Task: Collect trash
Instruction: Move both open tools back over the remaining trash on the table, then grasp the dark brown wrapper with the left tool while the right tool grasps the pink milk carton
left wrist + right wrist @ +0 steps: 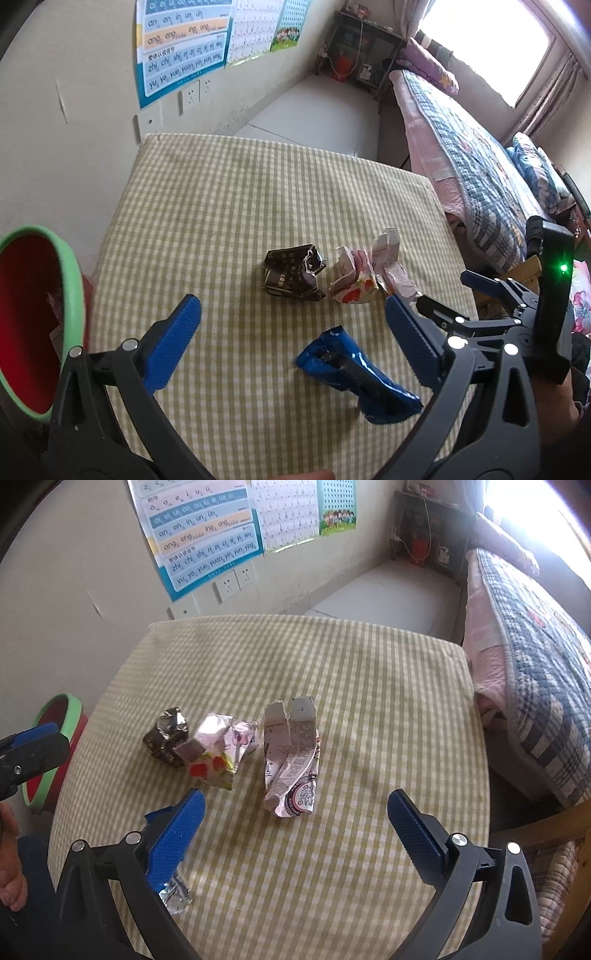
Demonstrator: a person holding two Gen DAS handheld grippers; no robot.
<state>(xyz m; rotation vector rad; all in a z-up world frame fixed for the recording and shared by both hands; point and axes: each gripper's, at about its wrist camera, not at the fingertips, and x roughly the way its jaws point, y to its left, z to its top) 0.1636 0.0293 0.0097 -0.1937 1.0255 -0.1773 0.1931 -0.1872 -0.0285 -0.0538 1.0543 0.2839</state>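
Observation:
Several pieces of trash lie on the green-checked table [221, 203]. A blue wrapper [354, 380] rests between the fingers of my open left gripper [295, 332], low in the left wrist view. Beyond it are a dark brown wrapper [293, 275], a pink strawberry wrapper [354, 284] and a crushed pink carton [391, 254]. In the right wrist view my right gripper [295, 830] stands open just short of the crushed carton [291, 764]. The strawberry wrapper [214, 753] and the dark wrapper [166, 738] lie to the carton's left. The blue wrapper's silver end [177, 897] peeks out behind the gripper's left finger.
A red bin with a green rim [37, 325] stands off the table's left edge, also seen as the bin [62, 738]. A bed with a plaid quilt [535, 686] runs along the right. Posters and wall sockets [229, 583] are behind the table. A hand [11, 878] shows at lower left.

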